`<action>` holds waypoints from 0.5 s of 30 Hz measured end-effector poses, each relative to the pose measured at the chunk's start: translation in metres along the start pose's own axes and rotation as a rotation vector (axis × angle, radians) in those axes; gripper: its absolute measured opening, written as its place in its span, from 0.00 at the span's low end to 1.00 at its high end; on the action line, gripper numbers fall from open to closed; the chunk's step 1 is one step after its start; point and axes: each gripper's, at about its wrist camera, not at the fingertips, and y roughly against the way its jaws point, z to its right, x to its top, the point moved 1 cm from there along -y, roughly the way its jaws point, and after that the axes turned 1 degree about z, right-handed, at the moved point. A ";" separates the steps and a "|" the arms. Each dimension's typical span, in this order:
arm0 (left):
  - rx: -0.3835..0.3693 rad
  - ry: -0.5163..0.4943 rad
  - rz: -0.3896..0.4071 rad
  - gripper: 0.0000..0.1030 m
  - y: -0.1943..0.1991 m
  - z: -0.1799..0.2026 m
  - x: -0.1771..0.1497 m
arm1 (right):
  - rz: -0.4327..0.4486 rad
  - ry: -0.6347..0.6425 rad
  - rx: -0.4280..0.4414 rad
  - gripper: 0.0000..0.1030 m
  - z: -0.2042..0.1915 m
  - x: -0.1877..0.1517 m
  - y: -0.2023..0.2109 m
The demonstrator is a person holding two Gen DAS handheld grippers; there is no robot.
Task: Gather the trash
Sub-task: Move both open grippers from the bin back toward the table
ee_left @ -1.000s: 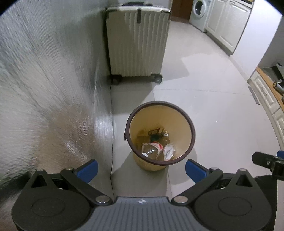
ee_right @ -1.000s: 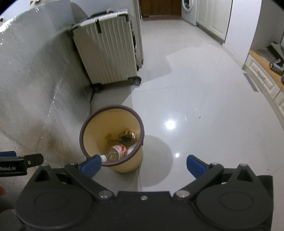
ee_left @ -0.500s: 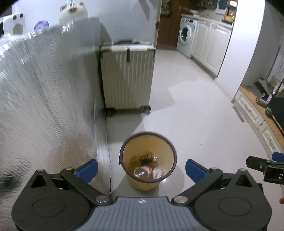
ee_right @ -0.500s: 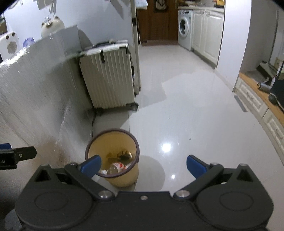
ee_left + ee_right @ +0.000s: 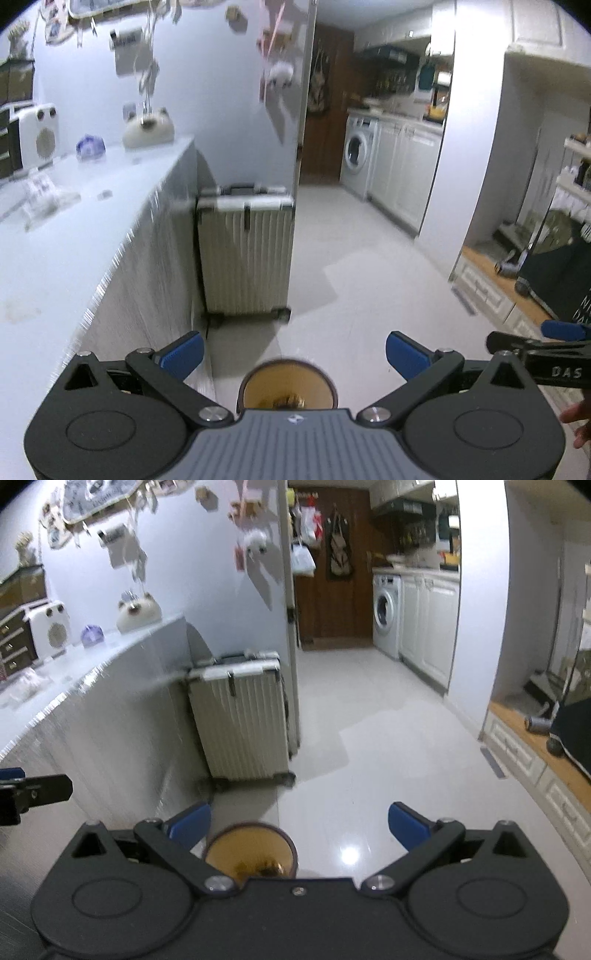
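Above the bin [image 5: 287,380], left gripper [image 5: 294,350] and right gripper [image 5: 299,825] both spread wide, holding nothing. Risk: blurred view, counter [image 5: 55,229] edge close, easily bumped.

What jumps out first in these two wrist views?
The yellow trash bin with a dark rim stands on the pale tiled floor just ahead of both open, empty grippers (left gripper, right gripper). Behind it a ribbed cream suitcase stands upright against the end of the silvery counter. A washing machine sits down the hallway.
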 end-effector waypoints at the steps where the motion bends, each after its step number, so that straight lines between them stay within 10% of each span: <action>1: -0.004 0.002 0.021 1.00 0.008 -0.001 0.004 | 0.014 0.004 0.006 1.00 -0.003 0.003 0.006; 15: 0.080 -0.005 0.221 1.00 0.104 -0.058 0.063 | 0.180 0.069 0.161 1.00 -0.084 0.069 0.048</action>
